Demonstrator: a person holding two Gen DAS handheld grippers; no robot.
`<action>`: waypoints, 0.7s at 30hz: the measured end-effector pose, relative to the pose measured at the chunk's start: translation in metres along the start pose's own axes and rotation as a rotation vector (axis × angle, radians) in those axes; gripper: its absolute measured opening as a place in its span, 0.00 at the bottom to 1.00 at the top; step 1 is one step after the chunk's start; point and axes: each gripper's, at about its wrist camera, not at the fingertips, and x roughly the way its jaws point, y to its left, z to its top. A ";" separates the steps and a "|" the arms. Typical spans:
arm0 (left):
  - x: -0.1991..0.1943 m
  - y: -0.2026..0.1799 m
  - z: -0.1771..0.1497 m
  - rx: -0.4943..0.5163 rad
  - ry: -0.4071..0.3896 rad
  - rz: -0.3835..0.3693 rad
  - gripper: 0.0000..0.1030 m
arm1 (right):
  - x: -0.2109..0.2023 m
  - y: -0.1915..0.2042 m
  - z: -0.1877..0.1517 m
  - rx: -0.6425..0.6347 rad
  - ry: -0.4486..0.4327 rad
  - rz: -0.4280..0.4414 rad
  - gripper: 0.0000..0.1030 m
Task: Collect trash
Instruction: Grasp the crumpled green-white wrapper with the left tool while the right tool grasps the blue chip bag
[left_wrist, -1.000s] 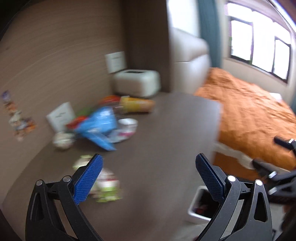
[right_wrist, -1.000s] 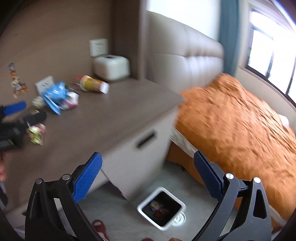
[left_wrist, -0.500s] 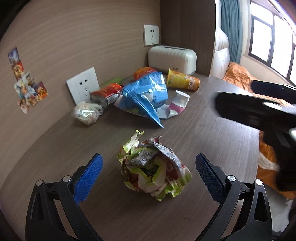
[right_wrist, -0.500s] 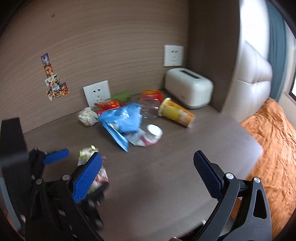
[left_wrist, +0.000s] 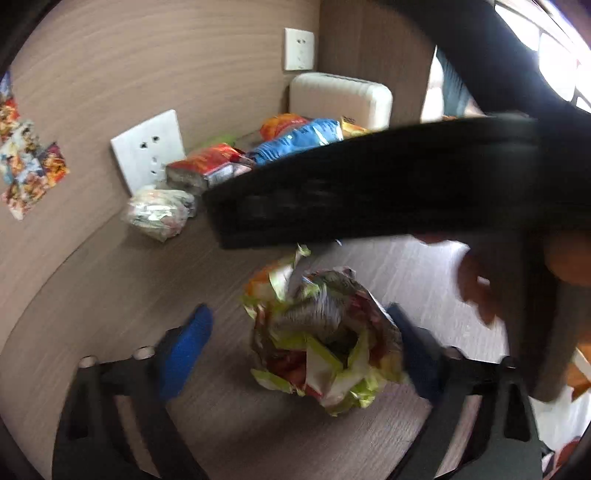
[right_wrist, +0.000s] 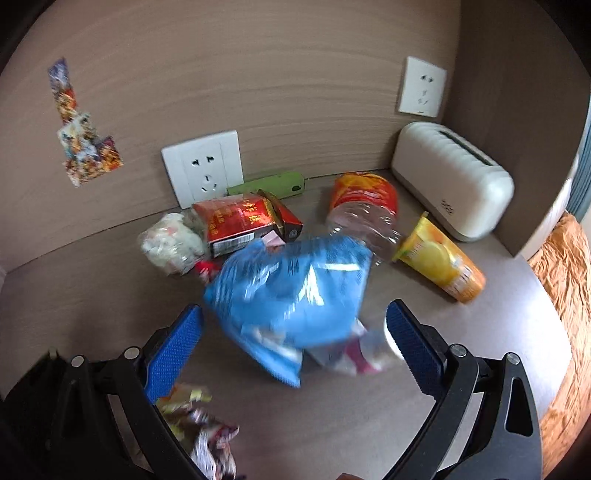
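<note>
Wood-grain wall panelling, two white wall sockets (right_wrist: 202, 167) and a white ribbed box (right_wrist: 452, 179) back a brown desk (right_wrist: 498, 325) strewn with snack litter, an orange bedspread (right_wrist: 565, 295) showing at its far right edge. Straight ahead of the left claw (left_wrist: 295, 347), whose blue pads stand wide apart, lies a crumpled green-and-red wrapper (left_wrist: 321, 332), bracketed between the two fingers; its right side sits against or just beside the right pad, though motion blur leaves contact uncertain. The other tool's black body crosses the top of that view. The right claw (right_wrist: 291, 336), likewise spread wide and holding nothing, faces a blue snack bag (right_wrist: 291, 291) lying between and just beyond its pads, with a small white cup (right_wrist: 388, 338) at the right pad. Farther out sit a red carton (right_wrist: 240, 219), a white balled-up wrapper (right_wrist: 171, 242), a green packet (right_wrist: 267, 183), a clear bottle with an orange label (right_wrist: 364, 206) and a tipped yellow cup (right_wrist: 439, 260). Both targets look light, thin and crackly: the wrapper should compress under a squeeze across its bulky middle, while the slick, flat bag probably needs pinching at a raised fold or edge to avoid sliding away.
</note>
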 end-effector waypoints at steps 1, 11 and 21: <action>0.002 0.000 0.000 0.002 0.003 -0.002 0.73 | 0.004 0.000 0.002 0.001 0.003 0.002 0.96; 0.007 0.006 0.007 -0.027 -0.007 -0.045 0.59 | 0.007 0.001 0.011 -0.007 0.000 0.021 0.82; -0.032 0.000 0.018 0.027 -0.083 0.005 0.59 | -0.069 -0.022 0.012 0.078 -0.119 0.028 0.82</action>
